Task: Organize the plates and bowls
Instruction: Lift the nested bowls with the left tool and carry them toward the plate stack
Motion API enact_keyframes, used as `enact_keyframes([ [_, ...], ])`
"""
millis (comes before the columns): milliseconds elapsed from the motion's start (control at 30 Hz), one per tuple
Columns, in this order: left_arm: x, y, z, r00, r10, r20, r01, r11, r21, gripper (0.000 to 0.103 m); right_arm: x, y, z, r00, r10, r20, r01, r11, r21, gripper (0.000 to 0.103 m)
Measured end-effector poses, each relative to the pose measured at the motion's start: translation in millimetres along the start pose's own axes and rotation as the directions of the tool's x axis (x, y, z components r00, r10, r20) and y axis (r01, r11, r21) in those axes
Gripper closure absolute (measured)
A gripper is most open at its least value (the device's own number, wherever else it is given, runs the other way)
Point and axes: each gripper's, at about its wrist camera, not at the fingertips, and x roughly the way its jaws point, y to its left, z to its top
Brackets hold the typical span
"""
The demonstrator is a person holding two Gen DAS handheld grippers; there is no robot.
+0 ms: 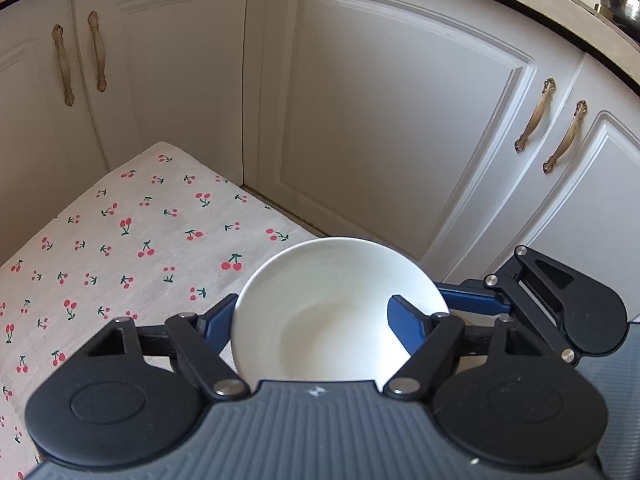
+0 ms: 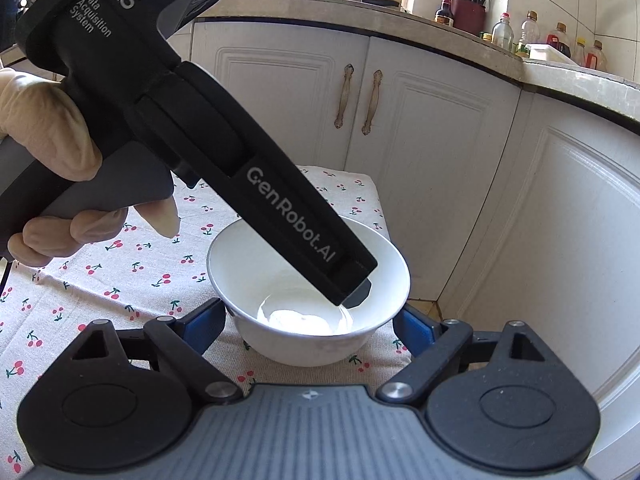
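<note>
A white bowl (image 1: pixel 328 308) (image 2: pixel 240 256) sits on the cherry-print cloth (image 1: pixel 120 240) near the table's right corner. My left gripper (image 1: pixel 312 306) straddles its wall: the left finger lies against the outside and the right finger (image 1: pixel 404 320) reaches inside, and it is shut on the bowl. In the right wrist view the left gripper (image 2: pixel 348 286) slants down from the upper left, and its visible tip is inside the bowl. My right gripper (image 2: pixel 310 312) holds the bowl from the near side, with a blue finger against each flank below the rim. One of its fingers (image 1: pixel 476 300) shows beside the bowl.
White cabinet doors with brass handles (image 1: pixel 532 120) stand close behind and to the right of the table. A gloved hand (image 2: pixel 40 128) holds the left gripper. Bottles and a knife holder (image 2: pixel 468 8) line the counter above. The cloth (image 2: pixel 120 272) stretches left.
</note>
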Motion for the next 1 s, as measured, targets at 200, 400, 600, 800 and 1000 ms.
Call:
enact_keyframes([
  [200, -2, -2, -1, 1.0, 0.004, -0.005, -0.004, 1.0, 0.006, 0.025, -2, 1, 3, 1.0, 0.003, -0.009, -0.003, 1.0, -0.007, 0.01],
  [400, -13, -6, -7, 1.0, 0.008, 0.001, -0.008, 1.0, 0.001, 0.025, -13, 3, 8, 1.0, 0.026, -0.001, -0.026, 1.0, -0.008, 0.01],
  [600, -32, -15, -14, 1.0, 0.013, 0.02, -0.013, 1.0, 0.004, 0.025, -26, 7, 11, 0.999, 0.037, 0.0, -0.037, 0.999, -0.014, 0.01],
  [800, -52, -30, -20, 0.999, 0.018, 0.029, -0.018, 1.0, 0.009, 0.025, -48, 17, 9, 0.999, 0.05, 0.007, -0.05, 0.999, -0.019, 0.01],
  [1000, -76, -48, -30, 0.999, 0.033, 0.043, -0.034, 0.999, 0.014, 0.025, -72, 25, 10, 0.997, 0.082, 0.012, -0.082, 0.997, -0.01, 0.01],
])
